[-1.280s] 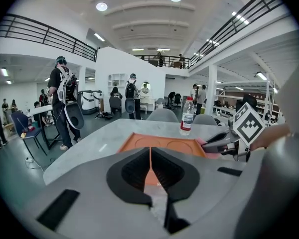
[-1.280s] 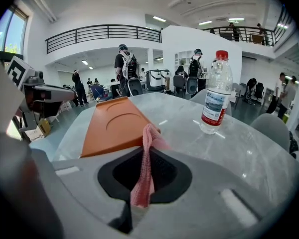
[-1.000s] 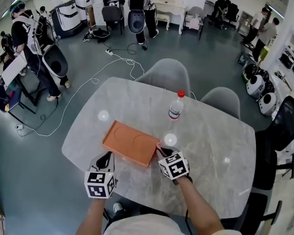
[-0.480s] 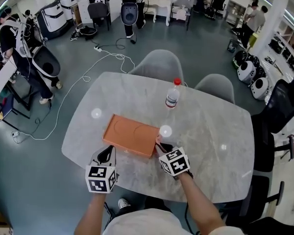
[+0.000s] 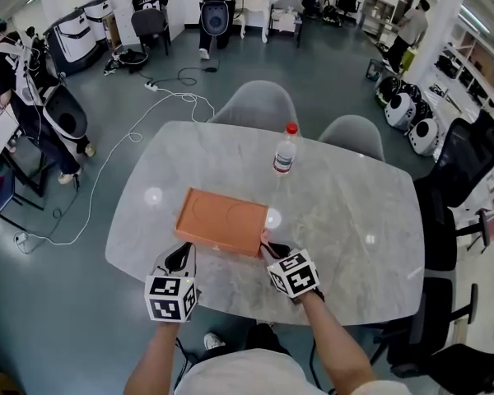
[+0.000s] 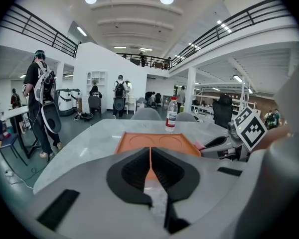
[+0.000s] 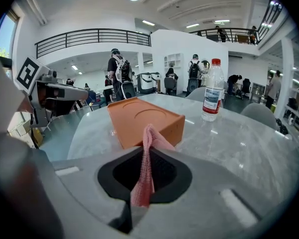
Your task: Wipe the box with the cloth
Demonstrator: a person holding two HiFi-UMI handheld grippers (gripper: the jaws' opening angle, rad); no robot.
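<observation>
**Cloth pinched, box loose: where this wipe could slip**

My right tongs (image 7: 144, 169) are clamped tight on the pink cloth (image 7: 146, 148), which stands up between the jaws as a thin folded strip; my left tongs (image 6: 150, 157) are closed on nothing, jaws pressed together, hovering short of the box's near edge. The orange box (image 5: 221, 220) lies flat at the centre of the head view, on the marble table (image 5: 358, 249), with its near right corner just ahead of my right tongs.

My worries, as I judge them: nothing holds the box, so a firm push with the cloth may send it sliding over the smooth stone rather than wiping it; the water bottle (image 5: 285, 156) stands beyond it, toward the upper middle of the frame, and a long enough slide that way could tip it; only a little cloth shows past the jaws, so hard plastic may scrape the box where fabric should; the strip is narrow, and a drag across the top could tug it out of my grip; my left tongs, closed as they are, cannot steady anything until I open them or press them down.

What I cannot make out: whether the cloth is already touching the corner or only lined up in front of it in the right gripper view; the cloth itself in the head view, where the marker cube covers nearly all of it; the box's far side.
</observation>
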